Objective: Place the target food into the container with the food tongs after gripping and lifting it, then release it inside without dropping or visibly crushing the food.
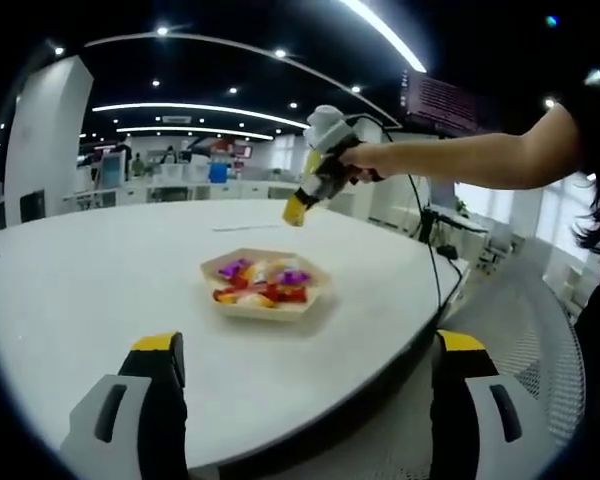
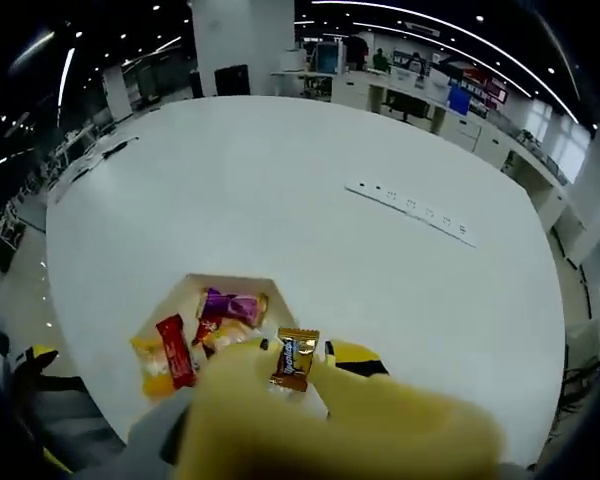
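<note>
**Right claw holds a wrapped candy above the tray; left claw wide and empty**

In the right gripper view the right claw [image 2: 298, 352] is closed on a small orange-brown wrapped candy [image 2: 295, 360], pinched upright between the yellow jaws. It hangs over the near edge of the hexagonal paper tray [image 2: 242, 285] below. The tray holds more wrapped sweets, among them a red bar [image 2: 175, 351] and a purple packet [image 2: 228, 305]. The tray sits on a large round white table [image 2: 310, 170]; a white power strip [image 2: 410, 210] lies farther out on the table, well apart from the tray.

In the left gripper view the left claw [image 1: 305, 375] stands wide apart with nothing between its jaws, low at the near table edge. The tray lies beyond it, and the right claw, held by a person's hand [image 1: 365, 158], hangs in the air above and behind the tray.
</note>
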The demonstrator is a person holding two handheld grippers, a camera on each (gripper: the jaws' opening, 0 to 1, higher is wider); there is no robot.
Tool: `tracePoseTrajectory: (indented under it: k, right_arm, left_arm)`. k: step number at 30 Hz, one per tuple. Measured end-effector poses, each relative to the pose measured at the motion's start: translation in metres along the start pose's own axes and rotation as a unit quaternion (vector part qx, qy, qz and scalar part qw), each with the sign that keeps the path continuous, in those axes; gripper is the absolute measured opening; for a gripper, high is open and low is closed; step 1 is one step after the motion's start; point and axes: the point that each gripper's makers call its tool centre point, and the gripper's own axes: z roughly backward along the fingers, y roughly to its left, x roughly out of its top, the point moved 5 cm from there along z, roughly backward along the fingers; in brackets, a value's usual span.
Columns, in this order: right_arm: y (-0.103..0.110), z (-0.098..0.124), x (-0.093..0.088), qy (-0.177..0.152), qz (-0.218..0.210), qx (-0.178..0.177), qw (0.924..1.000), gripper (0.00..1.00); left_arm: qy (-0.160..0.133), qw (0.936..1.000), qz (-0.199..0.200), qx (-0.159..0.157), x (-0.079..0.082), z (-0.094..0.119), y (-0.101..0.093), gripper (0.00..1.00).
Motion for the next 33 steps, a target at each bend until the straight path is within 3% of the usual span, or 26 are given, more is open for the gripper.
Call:
tracePoseTrajectory:
  k: [20,28,31,33]
  right_arm:
    - [0.059,-0.014,0.008,0.007,0.051,0.058,0.997,0.21]
    - [0.067,-0.014,0.007,0.006,0.057,0.067,0.9961,0.21]
    - [0.071,-0.014,0.003,0.007,0.053,0.086,0.9948,0.26]
    - [0.067,-0.014,0.006,-0.015,0.063,0.077,0.9949,0.28]
  left_arm:
    - [0.008,1.0,0.002,-0.004,-0.002,0.001,-0.002,0.99]
    - [0.011,0.9999,0.005,-0.006,-0.003,0.0,-0.002,0.97]
    - [0.012,0.9999,0.005,-0.005,-0.003,0.0,-0.002,0.97]
    - [0.013,0.9999,0.005,-0.007,-0.003,0.0,-0.002,0.96]
